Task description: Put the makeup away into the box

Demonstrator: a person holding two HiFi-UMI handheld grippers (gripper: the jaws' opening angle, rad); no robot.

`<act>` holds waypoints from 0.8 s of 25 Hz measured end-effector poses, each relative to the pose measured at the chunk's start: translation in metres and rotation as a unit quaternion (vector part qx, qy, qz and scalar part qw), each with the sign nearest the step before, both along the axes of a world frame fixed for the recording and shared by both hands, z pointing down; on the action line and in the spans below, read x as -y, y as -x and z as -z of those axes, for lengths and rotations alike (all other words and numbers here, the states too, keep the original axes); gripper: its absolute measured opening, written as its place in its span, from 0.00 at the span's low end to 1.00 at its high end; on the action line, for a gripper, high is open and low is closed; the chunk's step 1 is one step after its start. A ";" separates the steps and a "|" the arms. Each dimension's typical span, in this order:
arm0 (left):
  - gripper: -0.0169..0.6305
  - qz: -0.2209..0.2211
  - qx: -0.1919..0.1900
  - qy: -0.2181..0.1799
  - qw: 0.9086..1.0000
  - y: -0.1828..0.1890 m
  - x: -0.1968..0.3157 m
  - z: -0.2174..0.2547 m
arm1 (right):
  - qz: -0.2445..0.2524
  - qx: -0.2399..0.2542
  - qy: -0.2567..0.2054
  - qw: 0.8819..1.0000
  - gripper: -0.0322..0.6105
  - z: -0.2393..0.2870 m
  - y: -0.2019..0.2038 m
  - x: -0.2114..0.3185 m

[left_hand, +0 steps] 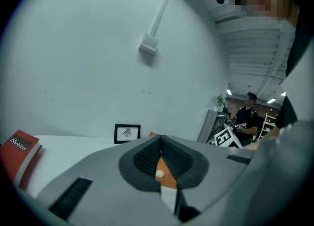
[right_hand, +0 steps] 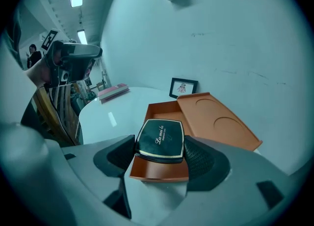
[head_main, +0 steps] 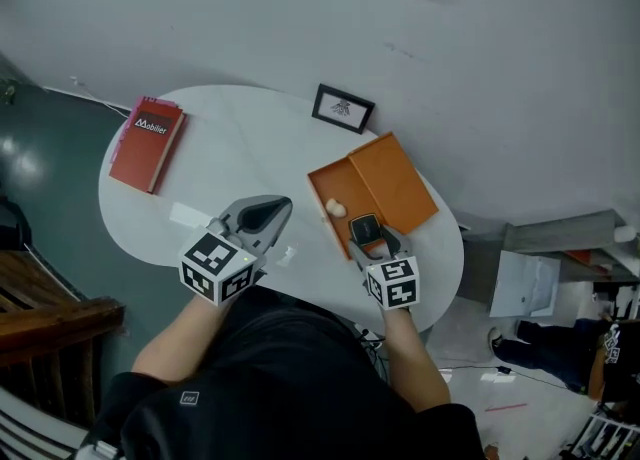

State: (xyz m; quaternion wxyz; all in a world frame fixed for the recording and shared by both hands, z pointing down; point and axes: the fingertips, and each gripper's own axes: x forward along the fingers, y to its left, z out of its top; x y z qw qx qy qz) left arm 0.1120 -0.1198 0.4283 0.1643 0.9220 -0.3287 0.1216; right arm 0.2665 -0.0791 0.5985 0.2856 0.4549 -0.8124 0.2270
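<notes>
Head view: white counter (head_main: 250, 148) carries an open orange box (head_main: 330, 188), its lid (head_main: 395, 180) laid flat on the far side. One small cream round item (head_main: 336, 208) lies in the box. The right gripper (head_main: 368, 236) holds a black compact (head_main: 364, 229) over the near end of the box. The left gripper (head_main: 265, 216) hangs just left of the box, above the counter's near edge. A red book (head_main: 147, 143) and a framed picture (head_main: 343, 108) sit well apart from the work. No other makeup spotted on the counter. Left gripper view: jaws drawn nearly together, a slim slit only, nothing between them; box and cream round item show through the slit, beyond. Right gripper view: jaws clamp the compact by its two sides, lettered face up, above the near end of the box; contact with the box floor cannot be told. Lid shows two round recesses. Judgement: late stage. One piece is in and the compact is over the box but not yet set down. Remaining: lower, release, perhaps close the lid.
</notes>
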 end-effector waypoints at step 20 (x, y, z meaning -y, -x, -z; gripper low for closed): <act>0.05 -0.005 -0.015 0.017 1.000 0.019 0.002 -0.009 | 0.008 -0.055 0.058 0.997 0.33 -0.025 0.001 0.014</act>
